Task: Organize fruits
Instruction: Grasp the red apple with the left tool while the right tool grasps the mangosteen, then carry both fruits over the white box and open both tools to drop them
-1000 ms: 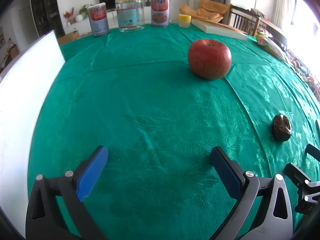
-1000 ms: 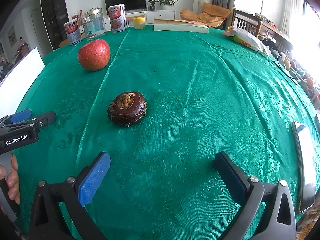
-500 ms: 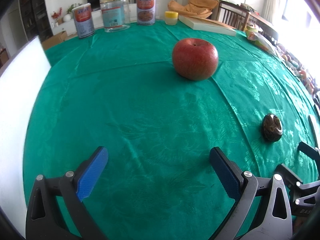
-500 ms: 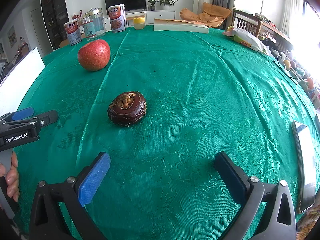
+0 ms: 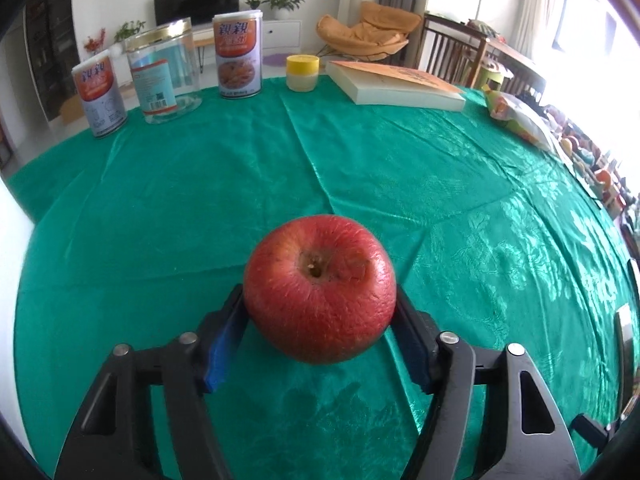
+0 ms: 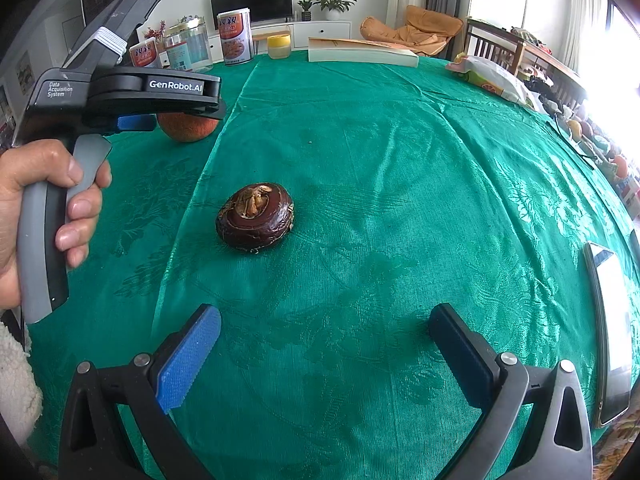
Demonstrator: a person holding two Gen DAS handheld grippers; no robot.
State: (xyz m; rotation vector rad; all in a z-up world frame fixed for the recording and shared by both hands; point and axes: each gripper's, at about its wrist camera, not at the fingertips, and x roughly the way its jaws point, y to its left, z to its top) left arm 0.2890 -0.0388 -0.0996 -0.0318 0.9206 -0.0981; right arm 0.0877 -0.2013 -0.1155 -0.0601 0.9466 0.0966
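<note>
A red apple (image 5: 320,288) sits on the green tablecloth (image 5: 400,168), stem end up. My left gripper (image 5: 320,300) has it between the blue pads, which touch both its sides while the jaws are closing. In the right wrist view the apple (image 6: 188,130) shows under the left gripper (image 6: 184,114), held by a person's hand (image 6: 60,200). A dark brown round fruit (image 6: 255,222) lies alone on the cloth ahead of my right gripper (image 6: 324,320), which stands open with nothing between its fingers.
At the far edge stand two printed cans (image 5: 238,56), a clear jar (image 5: 164,72), a yellow-lidded tub (image 5: 303,73) and a book (image 5: 396,86). A snack bag (image 5: 520,120) lies far right. A flat phone-like slab (image 6: 608,320) lies at the right edge.
The left gripper moved forward to the apple and its jaws narrowed around it. The right gripper and the brown fruit have stayed where they were.
</note>
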